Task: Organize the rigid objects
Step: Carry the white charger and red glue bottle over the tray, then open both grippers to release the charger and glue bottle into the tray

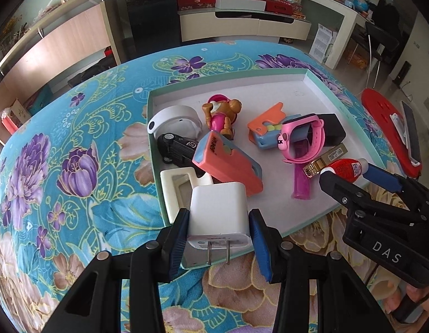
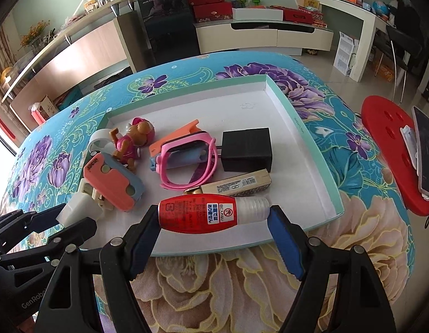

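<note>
A tray (image 2: 311, 149) lies on the table (image 1: 61, 138), toys piled at its 9 o'clock side. The left gripper (image 1: 220, 233) pinches a white charger (image 1: 218, 211), prongs toward the camera, over the tray's near edge. The right gripper (image 2: 214, 219) clamps a red bottle (image 2: 203, 213) crosswise at the tray's 6 o'clock rim.

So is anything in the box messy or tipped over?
Yes. The black toy car lies on its side by the tray's left wall, with the coral-and-blue case leaning on it. The toy dog lies down too. The left gripper holds a white charger, and the right gripper holds a red bottle.
</note>
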The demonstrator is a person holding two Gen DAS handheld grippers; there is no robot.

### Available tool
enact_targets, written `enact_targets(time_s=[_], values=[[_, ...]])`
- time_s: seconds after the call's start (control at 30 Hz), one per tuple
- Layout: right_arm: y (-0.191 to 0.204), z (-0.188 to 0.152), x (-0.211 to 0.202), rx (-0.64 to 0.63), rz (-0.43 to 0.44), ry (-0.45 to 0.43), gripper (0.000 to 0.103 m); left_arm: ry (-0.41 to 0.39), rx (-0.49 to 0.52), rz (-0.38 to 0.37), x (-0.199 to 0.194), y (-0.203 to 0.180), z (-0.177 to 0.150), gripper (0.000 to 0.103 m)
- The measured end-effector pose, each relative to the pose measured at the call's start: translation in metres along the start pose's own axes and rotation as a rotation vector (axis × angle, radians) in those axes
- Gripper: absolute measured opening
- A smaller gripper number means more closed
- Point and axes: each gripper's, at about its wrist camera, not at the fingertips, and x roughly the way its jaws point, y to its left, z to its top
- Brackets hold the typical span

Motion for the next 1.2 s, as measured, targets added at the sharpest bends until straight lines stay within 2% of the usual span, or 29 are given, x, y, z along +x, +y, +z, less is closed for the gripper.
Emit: enact_targets(time_s=[0.87,0.97,1.0,1.03,1.2], values=[[-0.009,0.002,0.019,-0.008,0.007,0.017,0.079,0.050,0.017,-0.001,0.028,-0.014,0.000,0.047],[-0.008,0.002,0.019,-0.013,0.000,0.018,0.079,0.053,0.008,-0.008,0.026,-0.014,0.001,0.051],[-0.008,0.002,0.019,-0.014,-0.001,0.020,0.079,0.056,0.003,-0.016,0.025,-0.014,0.001,0.058],[-0.008,0.002,0.020,-0.014,-0.001,0.021,0.079,0.057,0.002,-0.012,0.024,-0.014,0.001,0.062],[-0.007,0.001,0.021,-0.015,-0.006,0.032,0.079,0.049,0.007,0.011,0.019,-0.014,0.000,0.064]])
